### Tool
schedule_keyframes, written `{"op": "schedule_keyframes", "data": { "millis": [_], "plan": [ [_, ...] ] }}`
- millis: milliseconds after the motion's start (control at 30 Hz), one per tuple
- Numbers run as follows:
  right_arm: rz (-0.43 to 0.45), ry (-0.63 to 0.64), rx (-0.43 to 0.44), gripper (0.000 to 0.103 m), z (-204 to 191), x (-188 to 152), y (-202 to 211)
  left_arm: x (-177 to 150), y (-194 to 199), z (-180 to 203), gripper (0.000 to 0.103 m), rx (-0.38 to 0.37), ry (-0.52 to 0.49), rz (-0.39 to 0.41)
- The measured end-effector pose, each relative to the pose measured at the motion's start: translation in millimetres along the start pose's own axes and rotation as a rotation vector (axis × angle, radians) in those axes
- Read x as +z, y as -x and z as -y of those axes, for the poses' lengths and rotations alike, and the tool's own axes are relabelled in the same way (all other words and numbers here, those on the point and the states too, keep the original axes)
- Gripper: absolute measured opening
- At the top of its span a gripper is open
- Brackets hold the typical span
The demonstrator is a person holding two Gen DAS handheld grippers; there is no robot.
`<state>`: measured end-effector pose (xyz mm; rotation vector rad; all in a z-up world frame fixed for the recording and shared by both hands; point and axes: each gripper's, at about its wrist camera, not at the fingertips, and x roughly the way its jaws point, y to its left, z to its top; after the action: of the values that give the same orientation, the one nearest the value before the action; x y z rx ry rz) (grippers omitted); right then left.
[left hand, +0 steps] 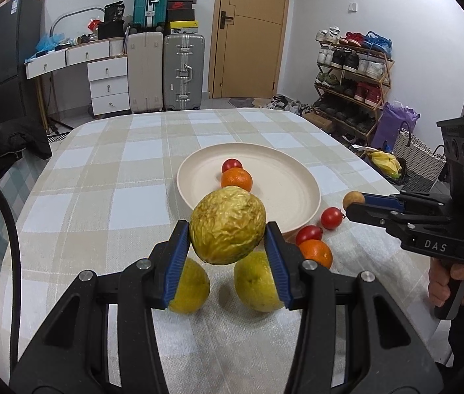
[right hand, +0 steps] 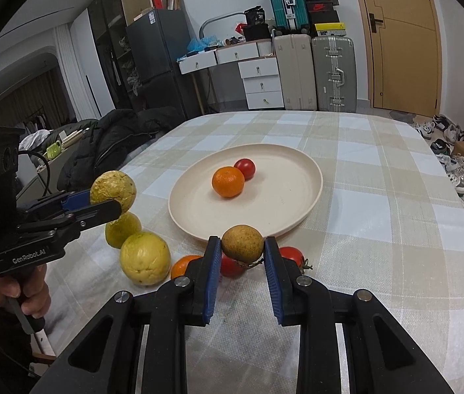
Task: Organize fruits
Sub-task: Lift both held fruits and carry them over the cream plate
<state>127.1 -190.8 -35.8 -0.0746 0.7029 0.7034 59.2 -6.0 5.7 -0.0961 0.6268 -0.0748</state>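
Checked tablecloth [left hand: 100, 170], cream plate [left hand: 301, 177], suitcases [left hand: 182, 72], wooden door [left hand: 248, 32]

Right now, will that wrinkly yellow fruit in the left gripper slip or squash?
Probably neither. The wrinkly fruit sits between the left gripper's blue pads at its widest part, and its rough skin should grip. The wrinkles suggest it is light with a leathery shell. It is round, so it may roll on the plate.

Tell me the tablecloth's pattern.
The tablecloth has beige, white and pale-blue checks, clearest in the right wrist view.
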Motion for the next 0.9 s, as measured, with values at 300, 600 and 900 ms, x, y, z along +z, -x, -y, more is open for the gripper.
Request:
{"op": "schedule_keyframes", "data": {
  "millis": [300,600,900],
  "plan": [
    [0.011,0.003,0.009,0.027,-4.3,8.5,-5.5,12.4,-16.6,0.6,0.044,0.004,0.004,0.003],
    [0.0,0.029,-0.012,0.027,-7.6,17.6,-14.1,22.2,-32.5,8.0,0.044,0.006,-0.01,-0.004],
    [-0.004,-0.001,-0.018,0.027,-2.7,26.0,-25.4,32.2,-58.7,10.9,0.044,0.013,-0.012,-0.021]
  ]
}}
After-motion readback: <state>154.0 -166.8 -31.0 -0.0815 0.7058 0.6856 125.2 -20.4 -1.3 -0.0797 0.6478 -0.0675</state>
